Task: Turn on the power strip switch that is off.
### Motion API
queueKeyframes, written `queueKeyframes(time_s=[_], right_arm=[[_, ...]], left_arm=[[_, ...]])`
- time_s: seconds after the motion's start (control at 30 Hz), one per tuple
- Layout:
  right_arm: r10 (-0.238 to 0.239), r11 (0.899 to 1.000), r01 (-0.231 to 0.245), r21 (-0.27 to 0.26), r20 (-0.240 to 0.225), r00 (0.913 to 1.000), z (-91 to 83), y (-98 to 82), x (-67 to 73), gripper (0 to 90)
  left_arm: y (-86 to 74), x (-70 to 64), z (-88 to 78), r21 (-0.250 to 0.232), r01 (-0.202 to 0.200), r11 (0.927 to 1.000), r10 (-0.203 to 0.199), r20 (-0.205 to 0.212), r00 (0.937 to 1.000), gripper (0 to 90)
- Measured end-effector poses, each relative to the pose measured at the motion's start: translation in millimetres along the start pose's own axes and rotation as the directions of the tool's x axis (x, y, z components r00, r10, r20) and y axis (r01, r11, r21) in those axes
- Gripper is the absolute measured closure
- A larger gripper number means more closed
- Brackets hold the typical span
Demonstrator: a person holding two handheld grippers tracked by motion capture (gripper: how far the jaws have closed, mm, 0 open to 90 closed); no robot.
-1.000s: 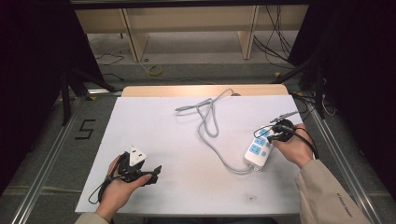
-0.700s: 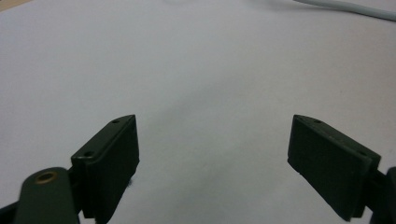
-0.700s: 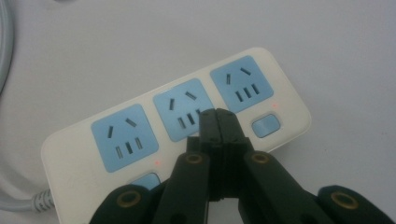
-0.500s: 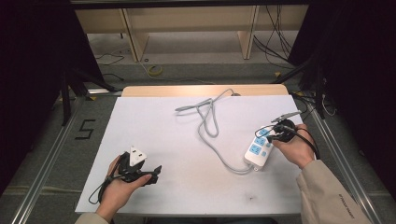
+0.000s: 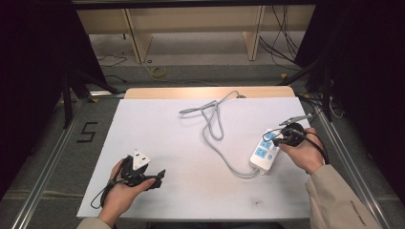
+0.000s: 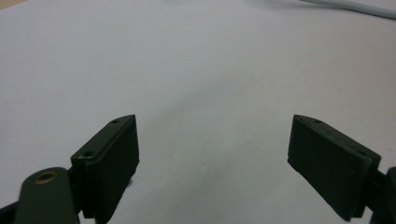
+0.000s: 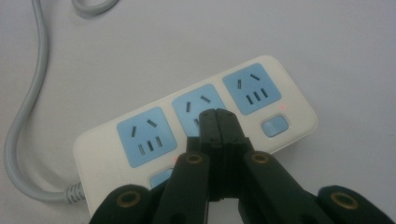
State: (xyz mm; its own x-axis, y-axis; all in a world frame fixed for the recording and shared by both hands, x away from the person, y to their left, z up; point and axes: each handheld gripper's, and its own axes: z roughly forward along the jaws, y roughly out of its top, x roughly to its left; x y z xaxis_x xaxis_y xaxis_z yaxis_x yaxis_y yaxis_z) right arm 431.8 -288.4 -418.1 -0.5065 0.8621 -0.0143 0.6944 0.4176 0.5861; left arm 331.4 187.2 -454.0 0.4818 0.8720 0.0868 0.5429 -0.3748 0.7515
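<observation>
Right gripper, jaws clenched empty, presses power strip middle switch near table's right edge; nothing shifted; left gripper released.

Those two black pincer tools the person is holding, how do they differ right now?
The left gripper has its jaws spread wide with nothing between them, above bare white table; the right gripper has its jaws pressed together. The left one sits near the table's front left, away from everything; the right one's closed tips are over the middle socket of the white power strip, whether touching it is unclear. Both are black, two-jawed, and hand-held.
</observation>
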Motion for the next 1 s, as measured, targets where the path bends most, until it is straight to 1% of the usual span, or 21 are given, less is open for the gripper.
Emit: queueKeyframes(time_s=[0.37,0.43,0.87,1.0], right_arm=[[0.012,1.000,-0.013,-0.023,-0.022,0.9997,-3.7,-4.1,0.6,90.0],[0.021,0.999,-0.022,-0.028,-0.031,0.9993,-4.7,-4.9,1.1,90.0],[-0.004,0.998,0.002,-0.060,-0.048,0.9989,-9.6,-7.2,8.9,90.0],[-0.003,0.998,-0.001,-0.067,-0.054,0.9985,-10.1,-10.0,10.4,90.0]], left_arm=[[-0.1,-0.7,-0.1,0.000,0.005,1.0000,-0.005,0.002,1.0000,16.1],[-0.2,-1.0,0.3,-0.002,0.009,1.0000,-0.009,0.003,1.0000,16.1],[-0.8,-0.8,-0.3,0.006,0.004,1.0000,-0.004,0.005,1.0000,16.1],[-1.0,-1.3,-0.1,0.007,0.003,1.0000,-0.003,0.007,1.0000,16.1]])
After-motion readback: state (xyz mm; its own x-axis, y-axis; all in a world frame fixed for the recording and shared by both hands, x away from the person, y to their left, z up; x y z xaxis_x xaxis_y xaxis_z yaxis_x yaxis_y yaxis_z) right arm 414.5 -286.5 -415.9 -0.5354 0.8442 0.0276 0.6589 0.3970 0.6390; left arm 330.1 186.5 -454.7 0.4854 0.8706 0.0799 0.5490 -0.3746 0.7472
